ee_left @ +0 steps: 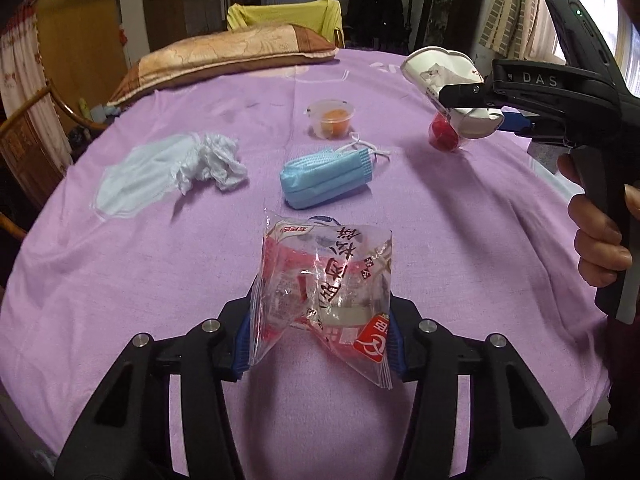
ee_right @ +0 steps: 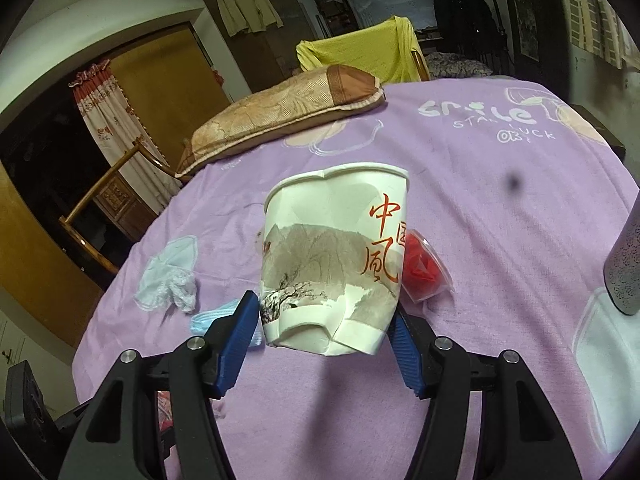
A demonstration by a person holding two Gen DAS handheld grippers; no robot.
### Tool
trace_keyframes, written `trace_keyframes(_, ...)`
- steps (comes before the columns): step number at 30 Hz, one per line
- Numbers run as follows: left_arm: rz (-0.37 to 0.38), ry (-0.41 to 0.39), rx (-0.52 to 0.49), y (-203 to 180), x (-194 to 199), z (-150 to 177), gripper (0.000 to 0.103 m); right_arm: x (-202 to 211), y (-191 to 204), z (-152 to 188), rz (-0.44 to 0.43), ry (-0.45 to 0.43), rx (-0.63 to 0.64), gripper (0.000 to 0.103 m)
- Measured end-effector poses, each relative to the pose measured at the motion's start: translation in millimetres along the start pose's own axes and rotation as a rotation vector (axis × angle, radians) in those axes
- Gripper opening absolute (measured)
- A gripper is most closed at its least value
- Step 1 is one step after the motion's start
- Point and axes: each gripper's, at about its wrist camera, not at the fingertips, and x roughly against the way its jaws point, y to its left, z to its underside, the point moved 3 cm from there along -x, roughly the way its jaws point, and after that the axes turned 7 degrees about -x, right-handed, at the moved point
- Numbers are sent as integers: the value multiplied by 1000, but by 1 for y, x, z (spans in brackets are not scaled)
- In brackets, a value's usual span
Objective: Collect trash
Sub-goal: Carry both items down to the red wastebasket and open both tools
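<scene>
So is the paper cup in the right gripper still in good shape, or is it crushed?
Crushed. The paper cup has a dented rim and a creased, torn wall near its base, where the right gripper squeezes it.

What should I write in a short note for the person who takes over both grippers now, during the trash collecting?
Left gripper: shut on the clear snack wrapper, lifted off the purple cloth.
Right gripper: shut on the crumpled paper cup, also lifted.
Done: two pieces picked up; no bin is in view.
Left on the cloth: folded blue mask, white tissue on a pale mask, small cup with orange content, red cup.
</scene>
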Motion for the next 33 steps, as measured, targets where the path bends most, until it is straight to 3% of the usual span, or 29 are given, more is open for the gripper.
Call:
trace_keyframes(20, -115, -108, 29, 9, 75, 23, 51, 55, 25, 58, -95, -70, -6, 63)
trace_keyframes(33, -156, -177, 112, 48, 123, 60, 51, 80, 90, 87, -144, -84, 100, 63)
